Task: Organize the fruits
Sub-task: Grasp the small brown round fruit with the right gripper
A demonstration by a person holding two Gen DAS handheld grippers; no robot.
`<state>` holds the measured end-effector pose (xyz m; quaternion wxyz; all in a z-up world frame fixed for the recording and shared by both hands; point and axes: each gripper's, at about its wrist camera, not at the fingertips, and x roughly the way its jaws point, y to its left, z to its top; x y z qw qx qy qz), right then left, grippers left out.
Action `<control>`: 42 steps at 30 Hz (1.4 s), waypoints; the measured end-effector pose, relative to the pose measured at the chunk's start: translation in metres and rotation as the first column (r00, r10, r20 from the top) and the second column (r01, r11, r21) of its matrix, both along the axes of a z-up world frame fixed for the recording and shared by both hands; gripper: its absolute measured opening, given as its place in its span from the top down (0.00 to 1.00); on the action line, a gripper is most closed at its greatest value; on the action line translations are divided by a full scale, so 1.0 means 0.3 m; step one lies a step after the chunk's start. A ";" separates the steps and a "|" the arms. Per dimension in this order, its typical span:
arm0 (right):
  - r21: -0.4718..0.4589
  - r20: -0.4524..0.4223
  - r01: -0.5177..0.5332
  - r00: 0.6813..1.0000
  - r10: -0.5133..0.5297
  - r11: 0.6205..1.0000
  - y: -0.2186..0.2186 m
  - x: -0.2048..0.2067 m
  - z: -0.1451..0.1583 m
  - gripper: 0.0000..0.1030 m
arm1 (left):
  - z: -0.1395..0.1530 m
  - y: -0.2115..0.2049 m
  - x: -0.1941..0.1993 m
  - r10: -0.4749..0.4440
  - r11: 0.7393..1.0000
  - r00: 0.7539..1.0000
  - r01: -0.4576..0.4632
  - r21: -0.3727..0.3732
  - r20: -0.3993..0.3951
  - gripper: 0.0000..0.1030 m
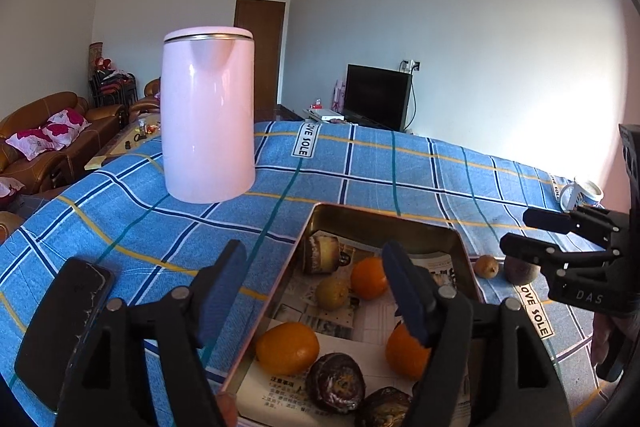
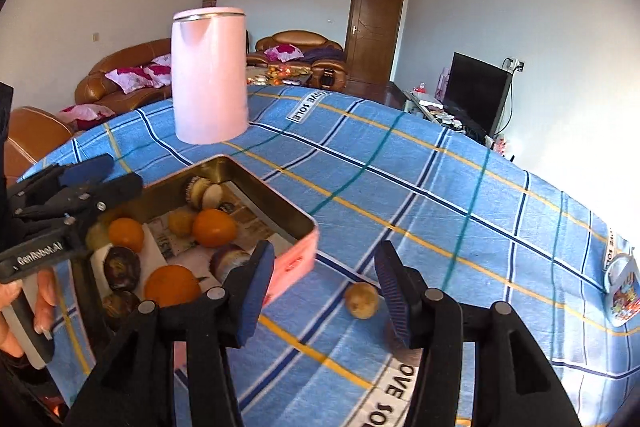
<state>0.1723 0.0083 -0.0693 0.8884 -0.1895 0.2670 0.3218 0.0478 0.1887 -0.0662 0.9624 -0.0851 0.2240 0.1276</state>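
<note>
Ahead of our left gripper [image 1: 316,291], jaws apart and empty: tin [image 1: 384,223] of oranges [image 1: 287,347], kettle [image 1: 208,115] beyond. Between our right gripper's [image 2: 326,293] spread, empty jaws: a loose fruit [image 2: 361,299]; mug [image 2: 622,293] far right.

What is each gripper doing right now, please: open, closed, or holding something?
Left gripper: open, holding nothing, over the tin.
Right gripper: open, holding nothing, near the small fruit on the cloth.

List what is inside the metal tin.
The tin holds newspaper lining, three oranges, a yellowish fruit and dark purple fruits. The left gripper's finger covers part of it.
</note>
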 end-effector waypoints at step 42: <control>0.065 0.082 0.089 0.992 -0.094 0.994 -0.260 -0.039 0.090 0.73 | 0.090 -0.370 0.094 -0.220 0.967 0.975 0.221 0.127 -0.025 0.26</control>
